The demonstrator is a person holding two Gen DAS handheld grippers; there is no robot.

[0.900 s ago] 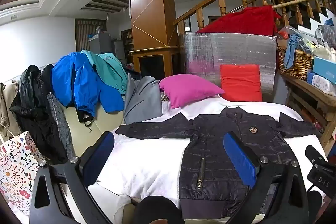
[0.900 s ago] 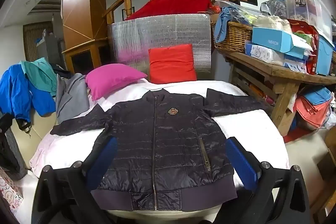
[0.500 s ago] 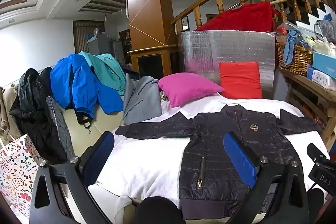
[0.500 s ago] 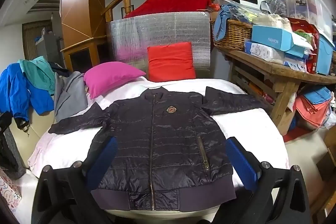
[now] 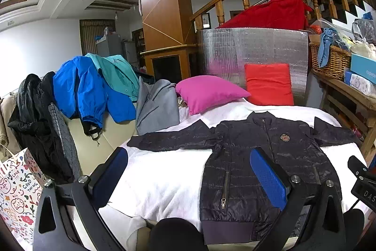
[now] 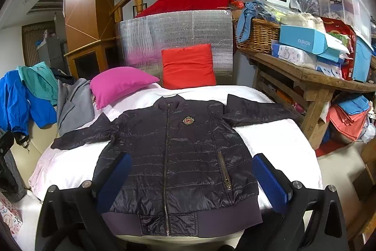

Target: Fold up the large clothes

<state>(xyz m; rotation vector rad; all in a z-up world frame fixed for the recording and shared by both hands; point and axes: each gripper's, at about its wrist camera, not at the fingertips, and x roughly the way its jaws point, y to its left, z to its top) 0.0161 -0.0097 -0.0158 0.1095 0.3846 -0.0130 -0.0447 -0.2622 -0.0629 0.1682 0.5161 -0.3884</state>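
Observation:
A dark quilted zip jacket (image 6: 178, 157) lies flat, front up, on the white-covered bed (image 6: 277, 140), sleeves spread to both sides and hem toward me. My right gripper (image 6: 190, 180) hovers over the hem, blue-padded jaws wide open and empty. In the left wrist view the same jacket (image 5: 246, 164) sits right of centre. My left gripper (image 5: 188, 171) hangs above the bed's near left part, open, holding nothing; its right finger overlaps the jacket's body in the picture. A piece of the right gripper shows at that view's right edge.
A pink pillow (image 6: 119, 84) and a red cushion (image 6: 188, 66) rest at the bed's far end before a silver foil panel. Blue, teal, grey and black garments (image 5: 89, 91) hang over a sofa at left. A cluttered wooden table (image 6: 312, 77) stands right. A patterned paper bag (image 5: 18, 189) stands near left.
Both views have drifted slightly, the scene sliding a little in each. The jacket has not moved and both grippers stay open.

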